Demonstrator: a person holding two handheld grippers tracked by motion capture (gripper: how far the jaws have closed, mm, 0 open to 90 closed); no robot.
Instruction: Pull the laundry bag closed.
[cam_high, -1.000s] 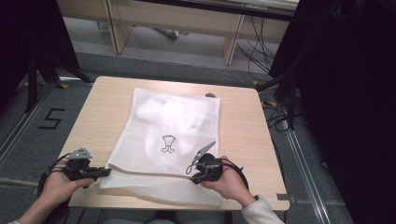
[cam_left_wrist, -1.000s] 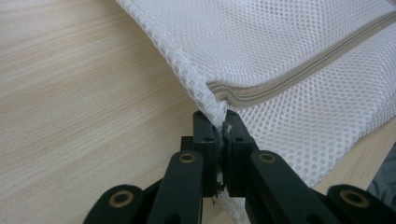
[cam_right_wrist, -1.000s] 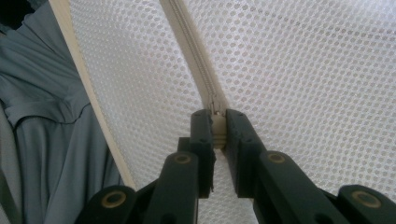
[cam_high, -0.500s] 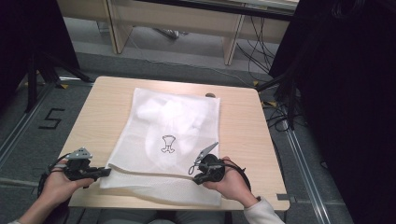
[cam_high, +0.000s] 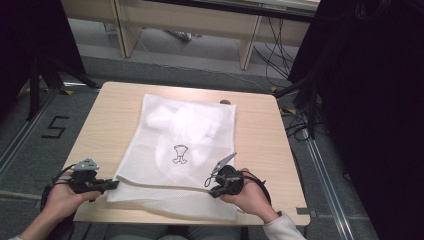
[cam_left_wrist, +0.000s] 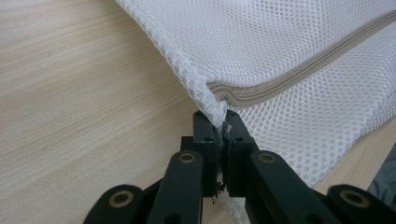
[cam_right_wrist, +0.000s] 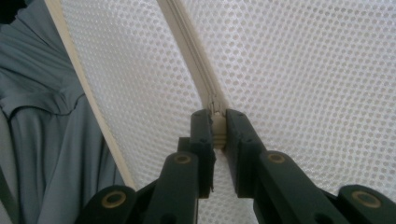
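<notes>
A pale wooden table is filling the middle of the high view, standing on a grey floor where a black "5" is marked at the left of the frame. A white mesh laundry bag is lying flat across the centre of the table, reaching from the upper middle down to the near edge at the bottom. A small black outline drawing is sitting on the bag's middle; no lettering on it is readable. Something white is showing faintly through the mesh in the bag's upper half, too blurred to identify.

A beige zip is running along the bag near its lower edge; in the left gripper view it is crossing the right half of the frame, and in the right gripper view it is running from the top centre down to the jaws.

At the lower left of the high view, the left gripper is lying level in the person's hand, its jaws closed tight on the bag's corner; in the left gripper view the mesh edge is pinched between them at the centre. At the lower right, the right gripper is resting on the bag, its jaws clamped on the small beige zip slider, seen between them in the right gripper view. A grey sleeve is filling the left of that view.
</notes>
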